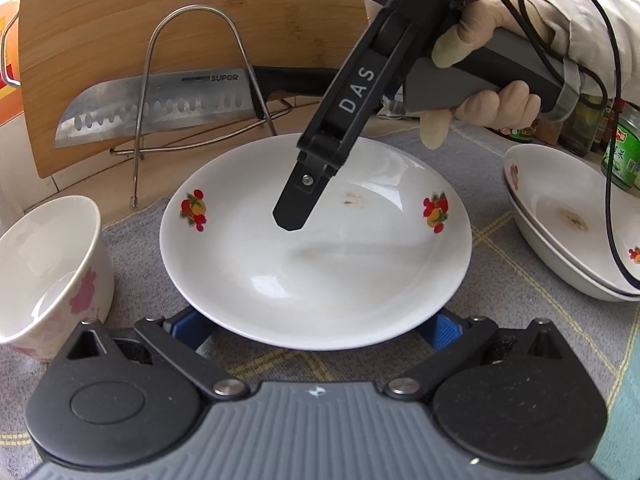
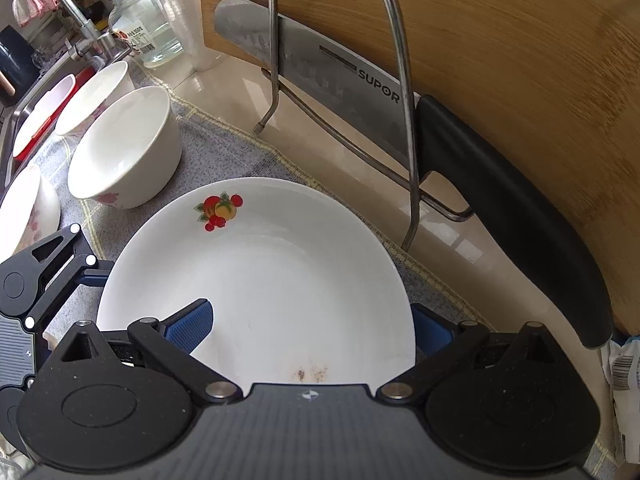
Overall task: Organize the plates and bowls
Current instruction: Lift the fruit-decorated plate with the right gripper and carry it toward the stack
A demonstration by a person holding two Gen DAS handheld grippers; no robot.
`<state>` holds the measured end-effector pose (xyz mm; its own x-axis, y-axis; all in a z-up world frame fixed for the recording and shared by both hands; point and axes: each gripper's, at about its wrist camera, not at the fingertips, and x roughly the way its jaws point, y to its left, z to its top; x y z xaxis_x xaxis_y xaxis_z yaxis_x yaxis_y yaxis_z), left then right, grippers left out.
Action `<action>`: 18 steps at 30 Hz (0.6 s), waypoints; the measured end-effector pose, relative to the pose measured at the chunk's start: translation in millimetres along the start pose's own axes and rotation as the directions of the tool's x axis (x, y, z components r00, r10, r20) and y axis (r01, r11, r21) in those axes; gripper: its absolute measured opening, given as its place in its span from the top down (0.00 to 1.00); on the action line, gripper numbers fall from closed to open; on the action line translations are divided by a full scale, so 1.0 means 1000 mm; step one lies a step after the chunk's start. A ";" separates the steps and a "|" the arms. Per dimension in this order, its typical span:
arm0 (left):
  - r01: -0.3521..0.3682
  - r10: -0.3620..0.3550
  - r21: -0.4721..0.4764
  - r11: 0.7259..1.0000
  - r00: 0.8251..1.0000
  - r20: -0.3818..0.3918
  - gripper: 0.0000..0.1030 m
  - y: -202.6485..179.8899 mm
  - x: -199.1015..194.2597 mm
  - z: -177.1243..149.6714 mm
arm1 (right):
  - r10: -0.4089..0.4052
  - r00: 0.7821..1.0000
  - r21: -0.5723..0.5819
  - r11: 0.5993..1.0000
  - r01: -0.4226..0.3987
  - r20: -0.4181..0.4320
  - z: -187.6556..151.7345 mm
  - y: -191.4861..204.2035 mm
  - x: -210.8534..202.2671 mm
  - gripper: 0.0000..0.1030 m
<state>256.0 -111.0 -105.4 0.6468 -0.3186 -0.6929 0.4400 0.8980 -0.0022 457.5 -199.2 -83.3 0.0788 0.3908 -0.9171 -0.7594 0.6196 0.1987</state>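
My left gripper [image 1: 316, 330] sat spread wide under the plate's [image 1: 320, 280] near rim, plate flat on the cloth. My right gripper [image 2: 312, 328] straddled its edge, also spread, presumably readying a lift toward the stacked plates [image 1: 560, 240].

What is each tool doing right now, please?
Left tool: open, fingers either side of the plate's near rim, not clamped.
Right tool: open, one finger over the plate, one outside its rim.

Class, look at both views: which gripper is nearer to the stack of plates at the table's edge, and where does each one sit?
Right. The right gripper reaches over the fruit-pattern plate from the stack of plates side; the left gripper is farther away, at the plate's near rim.
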 end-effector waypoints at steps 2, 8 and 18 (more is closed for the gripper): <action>0.001 -0.001 0.001 1.000 1.000 0.006 0.00 0.000 0.000 -0.001 | 0.019 1.000 -0.006 1.000 -0.019 -0.004 0.001 0.002 0.000 0.00; 0.001 -0.001 0.002 1.000 1.000 0.007 0.00 0.000 0.000 -0.002 | 0.025 1.000 -0.010 1.000 -0.025 -0.013 0.003 0.003 0.002 0.00; -0.004 0.004 0.009 1.000 1.000 -0.001 0.00 0.000 0.000 0.000 | 0.035 0.999 -0.019 0.999 -0.035 -0.030 0.003 0.002 0.001 0.00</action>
<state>256.4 -111.1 -105.6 0.6478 -0.3147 -0.6938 0.4434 0.8963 0.0074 457.7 -195.5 -83.2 0.0332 0.3915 -0.9196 -0.7736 0.5926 0.2244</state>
